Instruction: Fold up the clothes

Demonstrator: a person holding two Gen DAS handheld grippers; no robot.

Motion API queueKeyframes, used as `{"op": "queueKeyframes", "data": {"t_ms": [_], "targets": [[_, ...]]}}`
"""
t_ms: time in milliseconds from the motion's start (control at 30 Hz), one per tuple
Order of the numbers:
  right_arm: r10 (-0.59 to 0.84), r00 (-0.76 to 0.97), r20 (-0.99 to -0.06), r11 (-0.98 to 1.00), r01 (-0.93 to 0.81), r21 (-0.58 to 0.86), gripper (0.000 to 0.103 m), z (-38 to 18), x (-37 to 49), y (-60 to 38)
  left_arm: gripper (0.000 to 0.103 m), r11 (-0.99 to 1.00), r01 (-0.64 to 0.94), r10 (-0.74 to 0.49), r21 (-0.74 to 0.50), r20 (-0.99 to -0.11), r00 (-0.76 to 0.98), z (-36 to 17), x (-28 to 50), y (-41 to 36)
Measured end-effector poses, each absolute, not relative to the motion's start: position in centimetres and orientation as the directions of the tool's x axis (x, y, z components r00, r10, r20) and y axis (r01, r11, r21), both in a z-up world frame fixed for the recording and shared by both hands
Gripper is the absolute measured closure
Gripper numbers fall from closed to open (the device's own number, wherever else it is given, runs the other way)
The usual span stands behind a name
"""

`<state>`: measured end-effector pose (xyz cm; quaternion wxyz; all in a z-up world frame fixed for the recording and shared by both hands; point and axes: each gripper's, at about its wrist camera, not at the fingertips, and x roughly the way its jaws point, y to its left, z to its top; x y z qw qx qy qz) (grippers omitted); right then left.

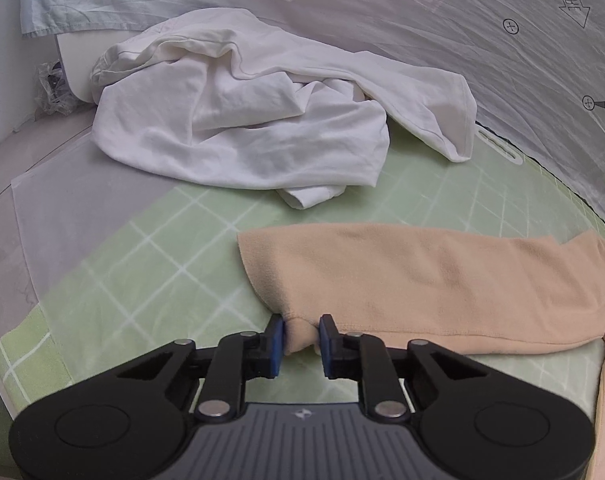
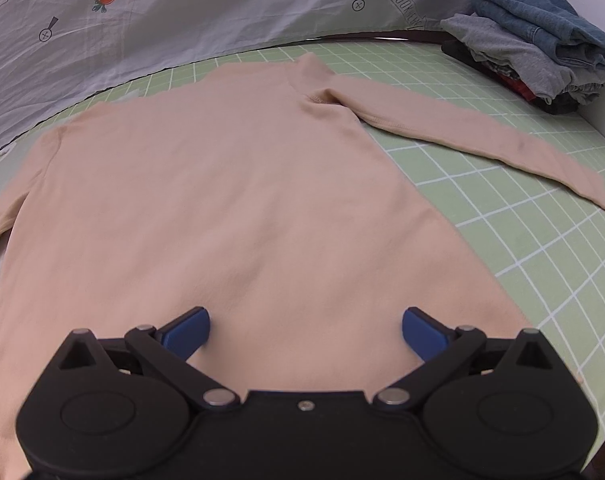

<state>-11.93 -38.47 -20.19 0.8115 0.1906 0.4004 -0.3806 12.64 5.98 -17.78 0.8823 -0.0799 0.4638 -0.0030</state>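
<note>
Peach sweater under claw: soft matt fleece-like knit. White shirt beyond: thin crumpled cotton-like cloth. Green gridded mat beneath: smooth, slightly sheened.

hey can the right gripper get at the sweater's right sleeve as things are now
Probably yes. The right gripper is open over the peach sweater, and its sleeve lies flat on the green mat with nothing covering it.

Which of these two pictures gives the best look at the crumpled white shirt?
The left wrist view. There the white shirt lies in a full, unblocked heap on the green mat, beyond the peach sweater's sleeve. The right wrist view shows none of it, only the peach sweater spread flat and a stack of folded clothes.
</note>
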Motion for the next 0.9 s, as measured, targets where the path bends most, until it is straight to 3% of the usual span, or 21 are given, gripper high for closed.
{"op": "queueKeyframes", "data": {"t_ms": [133,533,900], "targets": [[-0.471,0.391,-0.791,0.634,0.774,0.005,0.000,-20.2,-12.1,-38.1,0.094,0.984,-0.058,-0.109,-0.171,-0.820,0.562,-17.4,11.9,6.3],[-0.525,0.402,-0.750,0.603,0.797,0.006,0.000,-20.5,-12.5,-36.9,0.093,0.977,-0.013,-0.173,-0.211,-0.833,0.525,-16.2,8.1,7.4],[-0.506,0.430,-0.748,0.637,0.771,0.012,0.000,-20.5,-13.1,-36.9,0.093,0.964,-0.082,-0.179,-0.253,-0.844,0.506,-17.6,6.9,7.5]]}}
